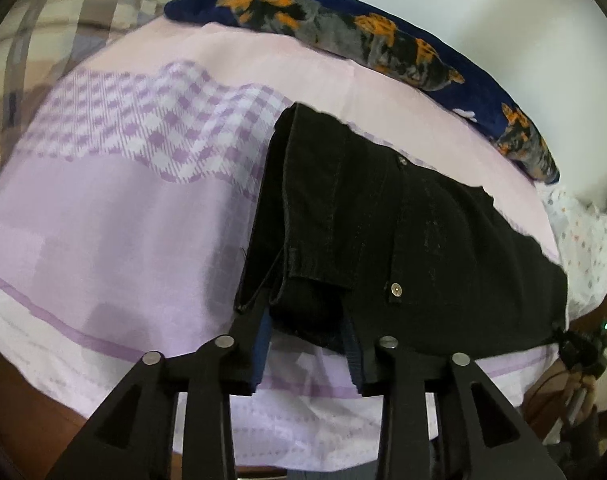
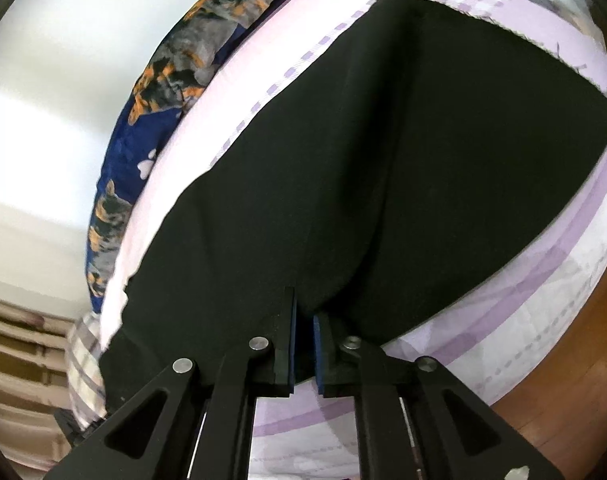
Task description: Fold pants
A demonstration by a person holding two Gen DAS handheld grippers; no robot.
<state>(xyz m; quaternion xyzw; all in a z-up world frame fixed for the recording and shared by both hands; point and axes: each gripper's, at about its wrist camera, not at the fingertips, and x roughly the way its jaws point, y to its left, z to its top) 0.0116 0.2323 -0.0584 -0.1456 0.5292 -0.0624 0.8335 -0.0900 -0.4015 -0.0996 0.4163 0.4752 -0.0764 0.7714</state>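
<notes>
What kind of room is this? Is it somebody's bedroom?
Most likely a bedroom. The black pants lie on a bed covered with a pink and purple checked sheet, and a dark blue blanket with dog pictures is bunched along the white wall behind it.

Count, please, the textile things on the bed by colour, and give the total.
Black: 1, the pants
Navy with orange and grey print: 1, the blanket
Lilac and white checked: 1, the bedsheet
White with small dots: 1, the cloth
Total: 4
</notes>
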